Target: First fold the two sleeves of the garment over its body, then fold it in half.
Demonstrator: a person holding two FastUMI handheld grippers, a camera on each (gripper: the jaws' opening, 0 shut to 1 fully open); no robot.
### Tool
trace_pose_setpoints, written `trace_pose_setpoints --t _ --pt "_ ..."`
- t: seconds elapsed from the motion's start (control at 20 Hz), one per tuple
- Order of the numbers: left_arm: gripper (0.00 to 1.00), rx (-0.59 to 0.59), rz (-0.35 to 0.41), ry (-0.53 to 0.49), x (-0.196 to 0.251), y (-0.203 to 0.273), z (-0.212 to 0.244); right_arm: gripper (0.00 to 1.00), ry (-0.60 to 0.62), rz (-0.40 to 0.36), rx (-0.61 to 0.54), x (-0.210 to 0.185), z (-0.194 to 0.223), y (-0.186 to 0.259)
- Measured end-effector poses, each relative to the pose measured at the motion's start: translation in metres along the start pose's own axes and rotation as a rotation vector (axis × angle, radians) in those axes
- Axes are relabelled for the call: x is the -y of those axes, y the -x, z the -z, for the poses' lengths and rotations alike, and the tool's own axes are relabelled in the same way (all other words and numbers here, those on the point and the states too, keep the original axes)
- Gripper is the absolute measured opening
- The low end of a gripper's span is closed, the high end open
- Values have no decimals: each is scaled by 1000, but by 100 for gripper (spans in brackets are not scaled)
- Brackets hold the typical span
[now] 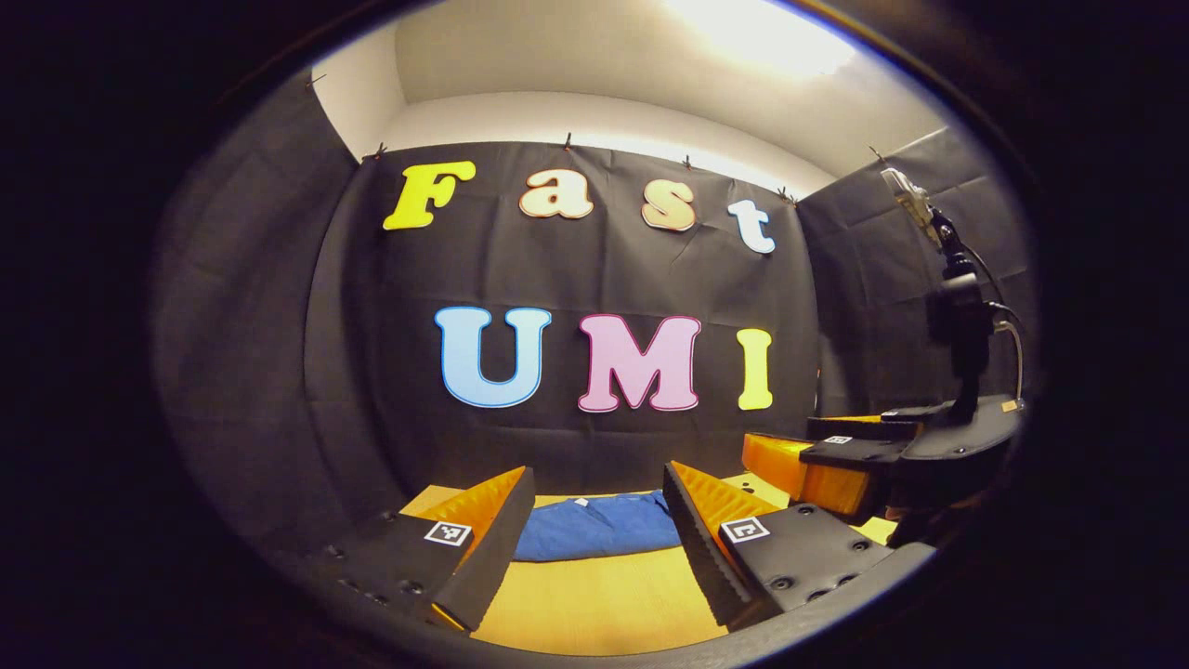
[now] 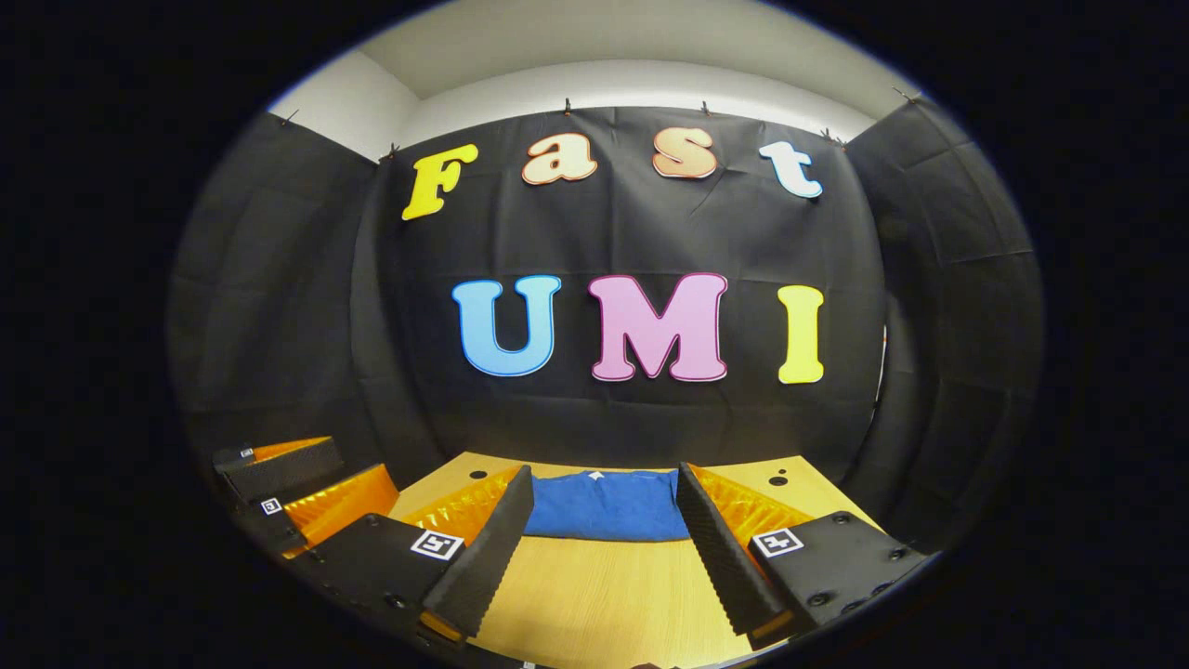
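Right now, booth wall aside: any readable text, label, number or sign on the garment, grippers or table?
None readable.
Blue cloth garment: small white collar tag, too small to read.
Left gripper: square black-and-white markers on its fingers, coded patterns, no letters or digits.
Right gripper: markers of the same kind, same result.
Light wooden table: no text.

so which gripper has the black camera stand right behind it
The right gripper, seen at the right of the left gripper view with the stand behind it. The left gripper has just booth cloth behind.
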State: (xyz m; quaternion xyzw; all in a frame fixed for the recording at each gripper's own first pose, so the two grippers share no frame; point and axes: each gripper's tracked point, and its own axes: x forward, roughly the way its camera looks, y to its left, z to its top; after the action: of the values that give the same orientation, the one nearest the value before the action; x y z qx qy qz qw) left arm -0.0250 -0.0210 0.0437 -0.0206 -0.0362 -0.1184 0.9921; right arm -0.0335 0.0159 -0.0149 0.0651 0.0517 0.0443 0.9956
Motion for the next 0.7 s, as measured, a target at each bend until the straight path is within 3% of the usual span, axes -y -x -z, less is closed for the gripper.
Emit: trace_pose_setpoints --t 0.05,0.25,0.5,0.55,0.65,0.7 --pt "80 -10 -13 14 -6 2 5 97 -13 -5 17 -2 -6 1" --pt "80 -14 -55 35 -23 9 4 97 -10 -6 52 -4 -14 5" --pt "80 -2 -52 6 -19 13 -1 96 12 -11 76 -7 -20 9" --pt "80 2 -48 3 -17 13 -1 87 21 -11 80 -7 -20 10" --pt "81 11 -43 1 -13 13 -4 87 28 -14 73 -8 -15 9" --pt "80 11 -40 -2 -11 12 -5 96 31 -13 68 -7 -13 9"
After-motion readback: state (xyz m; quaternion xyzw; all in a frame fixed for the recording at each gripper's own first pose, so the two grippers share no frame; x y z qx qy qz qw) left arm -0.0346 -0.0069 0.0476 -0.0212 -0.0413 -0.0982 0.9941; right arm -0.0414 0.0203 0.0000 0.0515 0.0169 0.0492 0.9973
